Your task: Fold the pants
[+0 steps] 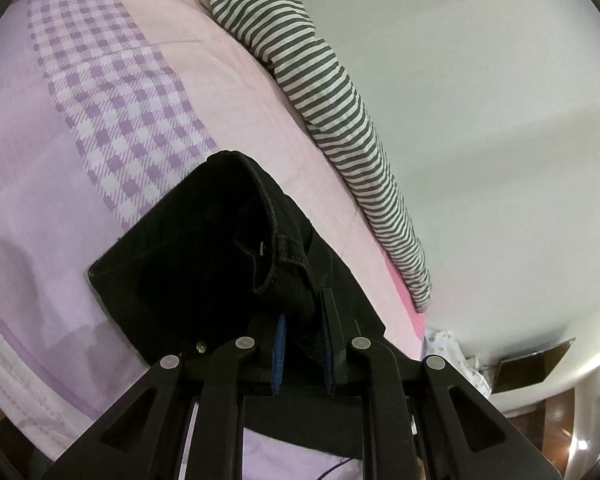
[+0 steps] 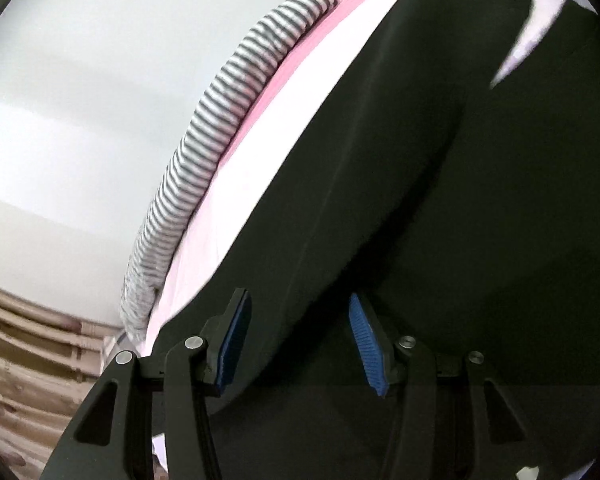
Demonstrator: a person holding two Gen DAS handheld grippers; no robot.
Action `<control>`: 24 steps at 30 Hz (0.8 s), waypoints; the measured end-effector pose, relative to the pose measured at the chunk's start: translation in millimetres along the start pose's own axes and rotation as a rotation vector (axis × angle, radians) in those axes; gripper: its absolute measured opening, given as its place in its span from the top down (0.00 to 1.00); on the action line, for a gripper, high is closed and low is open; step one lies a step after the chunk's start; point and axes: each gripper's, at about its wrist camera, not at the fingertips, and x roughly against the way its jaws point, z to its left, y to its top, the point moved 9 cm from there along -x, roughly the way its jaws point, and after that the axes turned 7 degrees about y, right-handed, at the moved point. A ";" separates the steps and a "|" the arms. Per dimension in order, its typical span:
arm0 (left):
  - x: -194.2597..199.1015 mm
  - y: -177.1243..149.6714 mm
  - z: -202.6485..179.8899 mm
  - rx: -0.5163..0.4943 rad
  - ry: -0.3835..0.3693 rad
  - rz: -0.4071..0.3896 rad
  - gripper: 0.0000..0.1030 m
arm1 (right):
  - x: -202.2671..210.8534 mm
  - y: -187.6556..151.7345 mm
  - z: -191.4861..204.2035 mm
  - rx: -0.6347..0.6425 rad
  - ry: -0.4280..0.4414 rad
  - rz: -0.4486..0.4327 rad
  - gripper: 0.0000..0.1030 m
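left tool [image 1: 303,320] pinches black pants [image 1: 188,264] (waistband bunched).

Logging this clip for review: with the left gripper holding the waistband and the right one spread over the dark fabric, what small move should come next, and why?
Probably close the right gripper on the black pants. Its jaws stand apart with fabric between the blue pads, while the left gripper already pinches the waistband above the bedsheet. Both ends need holding before a fold.
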 end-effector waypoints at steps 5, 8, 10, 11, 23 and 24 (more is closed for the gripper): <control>-4.3 3.6 1.5 -0.008 0.033 0.000 0.85 | 2.0 34.5 -8.0 -0.018 -0.005 -0.052 0.53; -7.6 6.2 5.0 -0.007 0.055 -0.002 0.85 | 10.7 56.1 -18.2 -0.051 0.006 -0.089 0.58; -10.6 7.5 6.7 -0.011 0.073 0.000 0.85 | 16.0 66.6 -21.4 -0.069 0.016 -0.114 0.61; -12.6 7.4 8.2 -0.015 0.086 0.004 0.85 | 19.7 73.2 -24.7 -0.090 0.027 -0.132 0.64; -28.1 9.2 23.6 -0.042 0.165 0.032 0.85 | 58.0 120.0 -42.8 -0.123 -0.009 -0.228 0.88; -29.1 9.3 24.5 -0.048 0.171 0.034 0.85 | 59.6 121.9 -43.0 -0.115 -0.028 -0.224 0.89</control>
